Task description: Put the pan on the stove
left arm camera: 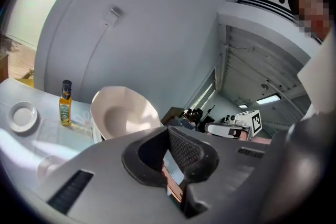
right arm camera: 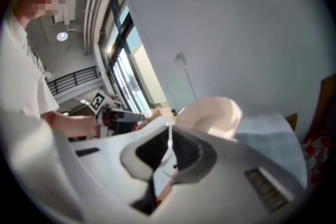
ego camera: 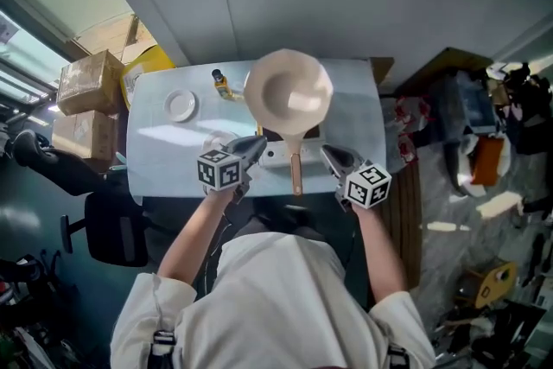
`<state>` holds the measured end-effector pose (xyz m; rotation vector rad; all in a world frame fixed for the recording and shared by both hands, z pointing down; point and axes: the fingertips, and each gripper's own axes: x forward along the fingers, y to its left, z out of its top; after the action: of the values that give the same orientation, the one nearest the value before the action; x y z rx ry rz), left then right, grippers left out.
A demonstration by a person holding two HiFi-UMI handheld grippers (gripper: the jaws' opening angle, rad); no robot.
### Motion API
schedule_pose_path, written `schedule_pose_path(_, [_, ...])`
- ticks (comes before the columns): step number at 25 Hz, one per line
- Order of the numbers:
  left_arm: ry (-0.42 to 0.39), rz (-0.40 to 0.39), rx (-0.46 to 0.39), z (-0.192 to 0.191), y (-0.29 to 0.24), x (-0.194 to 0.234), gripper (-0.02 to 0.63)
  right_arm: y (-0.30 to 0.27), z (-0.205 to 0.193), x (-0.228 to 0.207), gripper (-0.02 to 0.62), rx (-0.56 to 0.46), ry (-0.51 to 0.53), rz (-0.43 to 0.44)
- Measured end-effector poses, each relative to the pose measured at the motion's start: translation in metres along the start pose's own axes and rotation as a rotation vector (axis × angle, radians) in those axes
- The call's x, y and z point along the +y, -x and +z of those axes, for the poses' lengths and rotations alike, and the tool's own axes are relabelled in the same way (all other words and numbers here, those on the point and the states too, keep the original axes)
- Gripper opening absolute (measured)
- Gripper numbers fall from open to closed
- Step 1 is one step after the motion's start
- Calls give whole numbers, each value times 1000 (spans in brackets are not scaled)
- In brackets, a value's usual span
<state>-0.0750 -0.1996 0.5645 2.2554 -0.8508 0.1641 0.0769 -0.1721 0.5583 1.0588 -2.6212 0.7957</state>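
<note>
We hold our left gripper (ego camera: 256, 144) pressed together, empty. A plate (ego camera: 181, 105) and a bottle (ego camera: 222, 83) stand ahead-left of it on the surface (ego camera: 164, 143). The pan (ego camera: 289, 92) sits on the stove (ego camera: 278, 155), its handle pointing back between both grippers. Our right gripper (ego camera: 331, 154) is likewise closed, empty.

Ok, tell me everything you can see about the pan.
The pan is round, deep, cream-coloured and empty, with a long tan, wood-like handle pointing toward the person. It appears to sit upright on the small stove on the table. Neither the left gripper nor the right gripper touches it; both flank the handle.
</note>
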Motion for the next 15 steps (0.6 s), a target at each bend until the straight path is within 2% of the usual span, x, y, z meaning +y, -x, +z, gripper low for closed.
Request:
schedule_pose_path(8, [-83,135,-132,14,20,-46,20,37,19,6,32,-43,156,21])
schedule_pose_path(15, [-236,250,-241,22,50,-91,20,68,33,7,32,-72,228,6])
